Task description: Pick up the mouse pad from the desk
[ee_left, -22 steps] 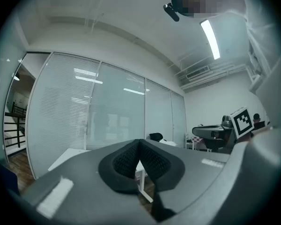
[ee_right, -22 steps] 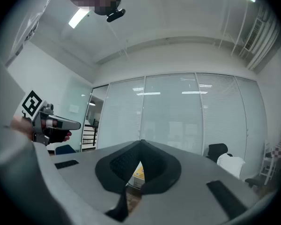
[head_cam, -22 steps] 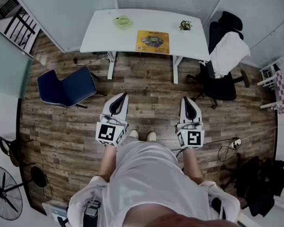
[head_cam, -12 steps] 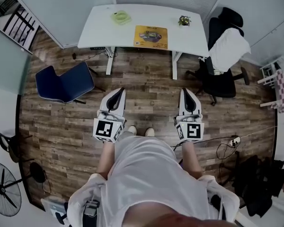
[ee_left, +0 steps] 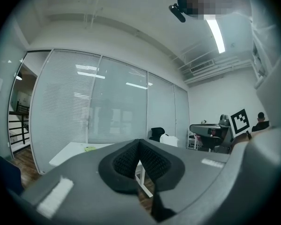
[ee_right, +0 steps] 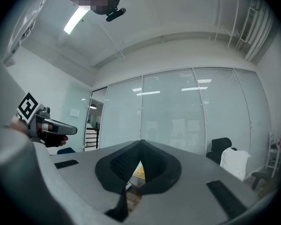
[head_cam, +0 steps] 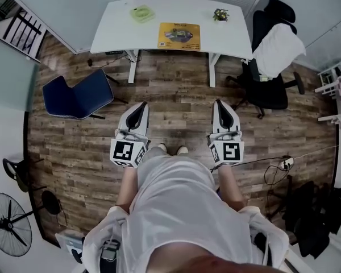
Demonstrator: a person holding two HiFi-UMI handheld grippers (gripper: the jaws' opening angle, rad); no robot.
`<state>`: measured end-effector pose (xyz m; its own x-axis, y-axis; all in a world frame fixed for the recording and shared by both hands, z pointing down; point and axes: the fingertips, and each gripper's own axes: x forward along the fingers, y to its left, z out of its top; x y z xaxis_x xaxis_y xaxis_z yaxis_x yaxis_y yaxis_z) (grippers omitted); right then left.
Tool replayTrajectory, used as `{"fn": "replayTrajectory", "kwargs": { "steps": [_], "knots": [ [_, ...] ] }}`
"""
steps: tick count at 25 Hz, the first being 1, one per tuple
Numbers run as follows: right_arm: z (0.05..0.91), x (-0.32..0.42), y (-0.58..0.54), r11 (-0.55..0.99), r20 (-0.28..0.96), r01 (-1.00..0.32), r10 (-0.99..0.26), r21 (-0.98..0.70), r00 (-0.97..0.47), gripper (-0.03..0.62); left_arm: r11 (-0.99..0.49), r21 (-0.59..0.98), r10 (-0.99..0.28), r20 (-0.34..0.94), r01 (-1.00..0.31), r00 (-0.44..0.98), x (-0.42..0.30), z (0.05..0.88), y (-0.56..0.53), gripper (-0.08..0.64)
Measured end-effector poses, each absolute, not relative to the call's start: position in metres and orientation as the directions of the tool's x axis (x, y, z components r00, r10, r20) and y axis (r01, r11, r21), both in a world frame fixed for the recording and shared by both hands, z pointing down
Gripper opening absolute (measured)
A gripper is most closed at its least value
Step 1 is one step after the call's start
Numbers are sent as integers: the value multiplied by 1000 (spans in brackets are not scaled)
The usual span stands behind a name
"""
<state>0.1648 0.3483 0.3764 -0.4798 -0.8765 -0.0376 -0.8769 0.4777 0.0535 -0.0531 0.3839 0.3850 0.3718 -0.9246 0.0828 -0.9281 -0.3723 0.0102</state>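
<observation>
— Mouse pad position?
— I see the yellow mouse pad [head_cam: 179,36] lying flat on the white desk [head_cam: 119,30], top centre of the head view.
— Jaws?
— Left gripper [head_cam: 141,104] and right gripper [head_cam: 219,103] are mid-frame, well apart from the desk. Both are clenched on nothing.

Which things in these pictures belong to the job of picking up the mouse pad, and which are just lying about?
Belong to the job: mouse pad; desk; left gripper and right gripper, both shut and empty.

Lying about: green object; potted plant; blue chair; black chair; fan.
</observation>
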Motion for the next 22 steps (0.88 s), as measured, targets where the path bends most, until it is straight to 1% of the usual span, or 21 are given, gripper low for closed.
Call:
{"fn": "replayTrajectory", "kwargs": {
  "steps": [6,11,17,22],
  "knots": [
    [403,176,337,498,15,-867,-867,23,-497,2,-358,24,-926,119,-933,358,-44,403,378,-6],
    [415,187,309,492,55,-870,-870,12,-491,2,-359,38,-921,147,-933,361,-39,413,348,-6],
    [435,193,244,456,93,-890,-887,13,-453,2,-394,45,-906,149,-918,396,-35,430,270,-5],
    [445,171,164,439,125,-898,-893,24,-433,2,-405,70,-902,133,-912,411,-63,437,176,-5]
  ]
}}
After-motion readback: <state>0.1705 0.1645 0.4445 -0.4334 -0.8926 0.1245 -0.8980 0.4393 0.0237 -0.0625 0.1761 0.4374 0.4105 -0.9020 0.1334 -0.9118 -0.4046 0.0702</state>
